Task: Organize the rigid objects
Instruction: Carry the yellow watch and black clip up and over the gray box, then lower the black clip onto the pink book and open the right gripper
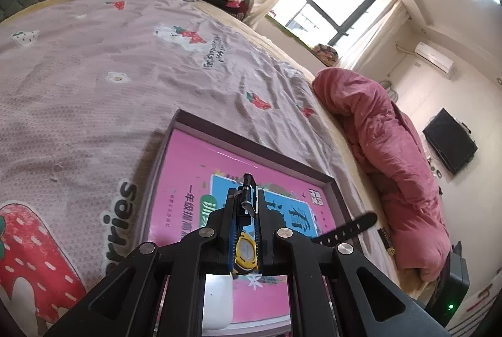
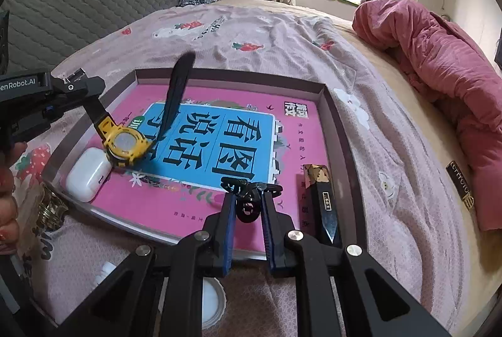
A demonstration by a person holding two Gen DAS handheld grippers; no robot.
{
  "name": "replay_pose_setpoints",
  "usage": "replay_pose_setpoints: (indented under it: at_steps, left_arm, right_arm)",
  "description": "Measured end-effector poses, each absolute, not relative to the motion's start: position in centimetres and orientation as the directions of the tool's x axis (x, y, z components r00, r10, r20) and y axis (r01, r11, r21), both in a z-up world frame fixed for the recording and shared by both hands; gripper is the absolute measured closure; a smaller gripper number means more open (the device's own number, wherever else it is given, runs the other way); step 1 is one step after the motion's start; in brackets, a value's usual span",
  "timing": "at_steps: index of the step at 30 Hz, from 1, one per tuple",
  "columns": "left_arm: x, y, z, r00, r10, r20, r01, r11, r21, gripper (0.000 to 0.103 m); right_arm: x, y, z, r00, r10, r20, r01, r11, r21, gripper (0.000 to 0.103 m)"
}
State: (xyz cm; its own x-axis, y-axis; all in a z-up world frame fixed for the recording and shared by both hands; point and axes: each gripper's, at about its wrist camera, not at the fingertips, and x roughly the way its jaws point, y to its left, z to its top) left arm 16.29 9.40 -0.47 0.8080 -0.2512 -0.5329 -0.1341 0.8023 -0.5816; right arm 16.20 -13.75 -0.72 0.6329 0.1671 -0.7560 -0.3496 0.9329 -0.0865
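A shallow tray lies on the bed with a pink and blue book inside it. My left gripper is shut on the buckle strap of a yellow watch. In the right wrist view the left gripper holds the watch low over the tray's left side, beside a white earbud case. The watch's free strap sticks up. My right gripper is shut on a small black clip above the book's near edge.
A black bar with a gold patterned end lies in the tray's right side. A black tube rests on the bed by a rolled red quilt. A white lid sits near the front. A person's hand is at the left.
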Motion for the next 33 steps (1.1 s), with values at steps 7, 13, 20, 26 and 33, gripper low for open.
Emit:
replay_pose_setpoints:
  at_steps: [7,13,20,26,33]
  left_arm:
    - [16.3,10.5,-0.4,0.812,-0.22,-0.54,-0.163,0.804,-0.572,0.095]
    - [16.2,11.3,-0.4,0.816,-0.209,-0.539,-0.173,0.802,-0.572,0.095]
    - [16.5,11.2,-0.6,0.796,-0.172,-0.58,-0.2,0.829,-0.522,0.095]
    - [16.8,11.1,-1.0,0.778,-0.189,-0.599,-0.2,0.829,-0.522,0.095]
    - [17.1,10.7,-1.1,0.771,-0.214,-0.599,-0.178,0.832,-0.526,0.095]
  right_arm:
    - [16.6,-13.8,-1.2,0.621,0.153,-0.769,-0.337,0.938,-0.086,0.087]
    - [17.1,-13.9,-1.2,0.614,0.142,-0.777,-0.327,0.941,-0.086,0.087]
    - [17.8,-13.4,-1.2,0.571,0.15,-0.807,-0.352,0.933,-0.076,0.087]
    - [17.9,-13.5,-1.2,0.549,0.14,-0.824,-0.348,0.935,-0.074,0.086]
    - [18.2,-13.8,-1.3,0.536,0.129,-0.834,-0.34,0.938,-0.074,0.086]
